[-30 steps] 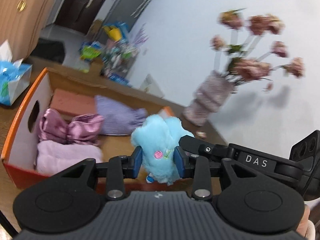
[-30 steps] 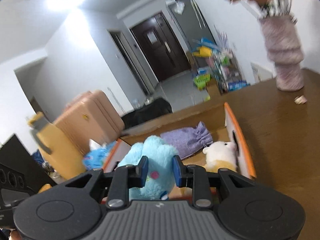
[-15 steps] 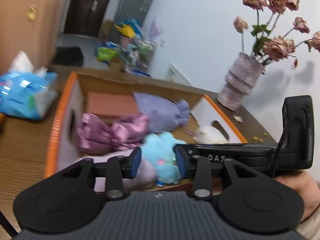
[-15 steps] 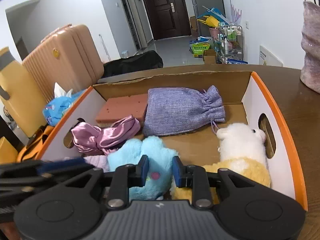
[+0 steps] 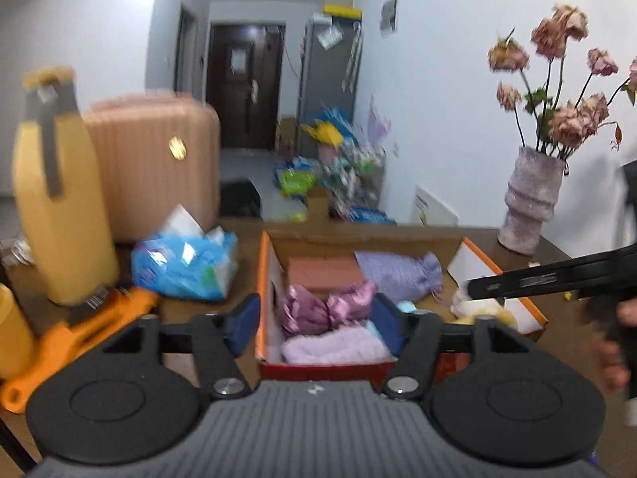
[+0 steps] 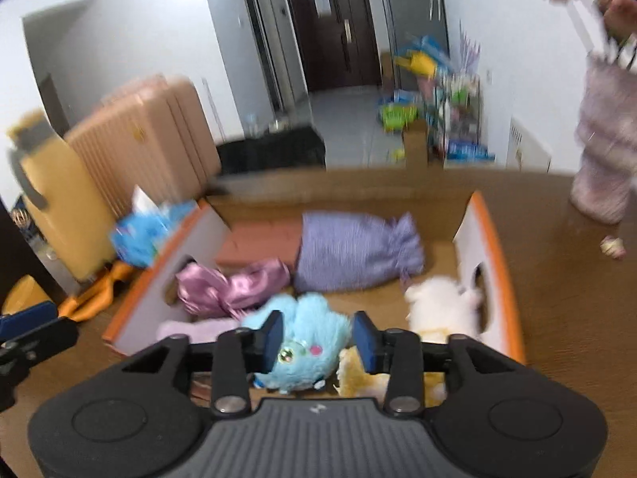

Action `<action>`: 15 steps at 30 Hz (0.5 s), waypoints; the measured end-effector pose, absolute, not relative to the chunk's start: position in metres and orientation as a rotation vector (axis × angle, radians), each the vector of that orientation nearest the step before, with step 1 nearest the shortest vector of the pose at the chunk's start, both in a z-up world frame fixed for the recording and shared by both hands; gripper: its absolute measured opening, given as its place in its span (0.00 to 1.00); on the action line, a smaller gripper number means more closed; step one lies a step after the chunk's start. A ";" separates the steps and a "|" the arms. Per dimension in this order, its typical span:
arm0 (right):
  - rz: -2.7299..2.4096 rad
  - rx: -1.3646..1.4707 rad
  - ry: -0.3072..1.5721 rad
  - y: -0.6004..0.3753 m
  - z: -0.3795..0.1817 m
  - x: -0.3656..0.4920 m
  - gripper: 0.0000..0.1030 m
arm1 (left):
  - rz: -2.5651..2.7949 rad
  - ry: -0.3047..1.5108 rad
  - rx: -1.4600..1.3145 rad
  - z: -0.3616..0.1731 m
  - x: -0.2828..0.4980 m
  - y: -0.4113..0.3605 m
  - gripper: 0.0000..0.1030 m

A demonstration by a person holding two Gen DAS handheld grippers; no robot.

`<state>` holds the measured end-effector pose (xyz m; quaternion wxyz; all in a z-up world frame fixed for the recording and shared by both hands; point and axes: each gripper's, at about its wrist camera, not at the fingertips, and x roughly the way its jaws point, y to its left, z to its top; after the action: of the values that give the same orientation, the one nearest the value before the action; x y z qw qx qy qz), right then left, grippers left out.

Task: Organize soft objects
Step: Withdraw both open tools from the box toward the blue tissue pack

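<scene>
An orange-rimmed cardboard box on the wooden table holds a light blue plush toy, a white and yellow plush, a purple drawstring pouch, a pink satin bow, a pale pink cloth and a brick-red block. My right gripper is open just above the blue plush, its jaws apart on either side of it. My left gripper is wide open and empty at the box's near left corner. The right gripper's body crosses the left wrist view.
A vase of dried pink flowers stands on the table right of the box. A blue tissue pack, a yellow bottle and an orange tool sit to the left. A pink suitcase stands behind.
My right gripper has opened and let go of the blue plush, which now lies in the box. My left gripper has opened wide and pulled back toward the box's left front.
</scene>
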<state>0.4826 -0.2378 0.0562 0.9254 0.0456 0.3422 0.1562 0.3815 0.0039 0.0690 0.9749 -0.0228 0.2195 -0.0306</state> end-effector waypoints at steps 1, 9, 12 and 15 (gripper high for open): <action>0.316 0.086 0.676 -0.243 0.065 0.472 0.46 | -0.053 0.424 -0.033 0.074 0.374 0.002 0.68; 0.278 0.018 0.474 -0.276 0.118 0.380 0.57 | -0.035 0.310 0.007 0.102 0.319 -0.013 0.78; 0.287 0.027 0.451 -0.282 0.127 0.362 0.57 | -0.042 0.295 0.001 0.106 0.305 -0.019 0.79; 0.279 0.030 0.418 -0.285 0.130 0.346 0.57 | -0.037 0.275 0.011 0.109 0.291 -0.024 0.81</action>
<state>0.3464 -0.2847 0.1297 0.9685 0.0147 0.2069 0.1378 0.2911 -0.0237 0.1090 0.9904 0.0055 0.1368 -0.0187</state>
